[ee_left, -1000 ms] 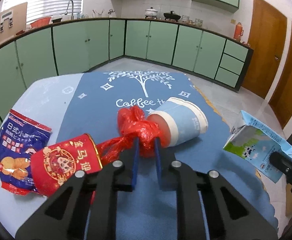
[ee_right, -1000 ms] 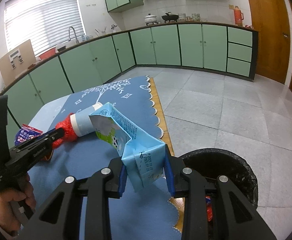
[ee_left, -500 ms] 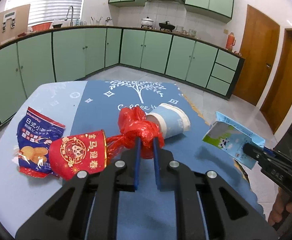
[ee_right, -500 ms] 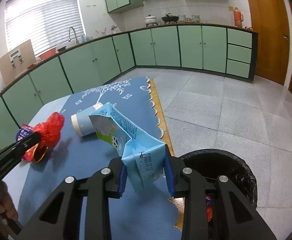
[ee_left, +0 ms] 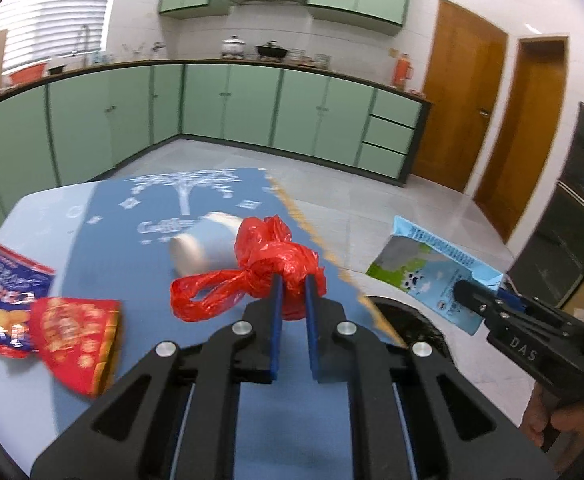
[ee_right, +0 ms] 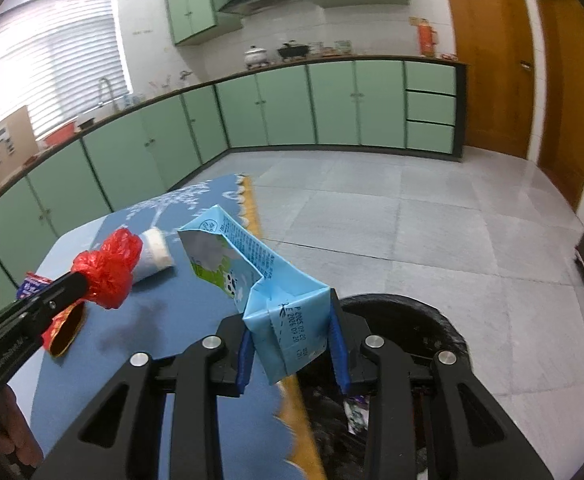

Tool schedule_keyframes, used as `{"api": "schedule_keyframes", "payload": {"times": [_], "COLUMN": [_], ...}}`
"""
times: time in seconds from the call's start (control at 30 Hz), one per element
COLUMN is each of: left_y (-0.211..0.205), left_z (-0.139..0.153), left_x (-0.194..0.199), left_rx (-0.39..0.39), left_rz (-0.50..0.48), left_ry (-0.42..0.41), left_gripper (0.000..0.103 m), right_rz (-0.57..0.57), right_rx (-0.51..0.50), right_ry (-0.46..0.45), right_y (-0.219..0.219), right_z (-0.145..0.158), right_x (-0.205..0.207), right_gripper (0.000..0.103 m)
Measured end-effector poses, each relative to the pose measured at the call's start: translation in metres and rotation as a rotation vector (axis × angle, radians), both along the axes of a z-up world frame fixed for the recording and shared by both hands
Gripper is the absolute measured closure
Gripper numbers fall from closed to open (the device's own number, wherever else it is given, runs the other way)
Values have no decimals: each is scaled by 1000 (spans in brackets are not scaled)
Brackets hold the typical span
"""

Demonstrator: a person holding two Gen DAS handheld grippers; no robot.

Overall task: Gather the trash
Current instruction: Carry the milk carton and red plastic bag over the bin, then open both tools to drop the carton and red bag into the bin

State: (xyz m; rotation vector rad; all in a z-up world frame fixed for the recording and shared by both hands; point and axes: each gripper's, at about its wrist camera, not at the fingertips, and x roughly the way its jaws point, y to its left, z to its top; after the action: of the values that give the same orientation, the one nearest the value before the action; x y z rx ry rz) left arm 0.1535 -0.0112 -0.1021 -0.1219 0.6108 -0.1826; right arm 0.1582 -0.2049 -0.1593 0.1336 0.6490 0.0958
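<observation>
My left gripper [ee_left: 291, 282] is shut on a knotted red plastic bag [ee_left: 270, 266] and holds it above the blue table mat [ee_left: 140, 256]; the same bag [ee_right: 110, 266] shows at the left of the right wrist view. My right gripper [ee_right: 292, 344] is shut on a light blue milk carton [ee_right: 268, 284], which hangs near the mat's right edge, partly over the black-lined trash bin [ee_right: 404, 320]. The carton [ee_left: 432, 268] also appears at the right of the left wrist view. A pale blue paper cup [ee_left: 208, 246] lies on its side on the mat behind the bag.
A red paper cup [ee_left: 78, 342] and a blue snack wrapper [ee_left: 10, 292] lie at the table's left. The bin [ee_left: 406, 324] stands on the tiled floor beside the table's right edge. Green cabinets line the far walls. A hand [ee_left: 552, 428] holds the right tool.
The left gripper lifted the red bag off the mat and carried it right, away from the paper cup. The right gripper shifted the carton toward the bin.
</observation>
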Motion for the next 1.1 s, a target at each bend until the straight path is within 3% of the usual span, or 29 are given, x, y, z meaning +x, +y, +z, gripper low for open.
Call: {"api": "schedule_keyframes", "payload": {"times": [0.37, 0.73, 1.1], "left_y": [-83, -154, -161], "left_z": [-8, -36, -53], "left_x": [10, 46, 65], "left_rx": [-32, -26, -22], "left_rz": [-192, -316, -320], "left_ry": [1, 39, 94], "left_gripper": [94, 94, 89], "right_rz": [-169, -303, -307], "right_rx": [-10, -17, -6], "right_ry": [4, 49, 130], "right_y": [-67, -123, -133], "right_z": [-4, -33, -66], "right_x": [-23, -27, 3], "right_gripper": [71, 71, 67]}}
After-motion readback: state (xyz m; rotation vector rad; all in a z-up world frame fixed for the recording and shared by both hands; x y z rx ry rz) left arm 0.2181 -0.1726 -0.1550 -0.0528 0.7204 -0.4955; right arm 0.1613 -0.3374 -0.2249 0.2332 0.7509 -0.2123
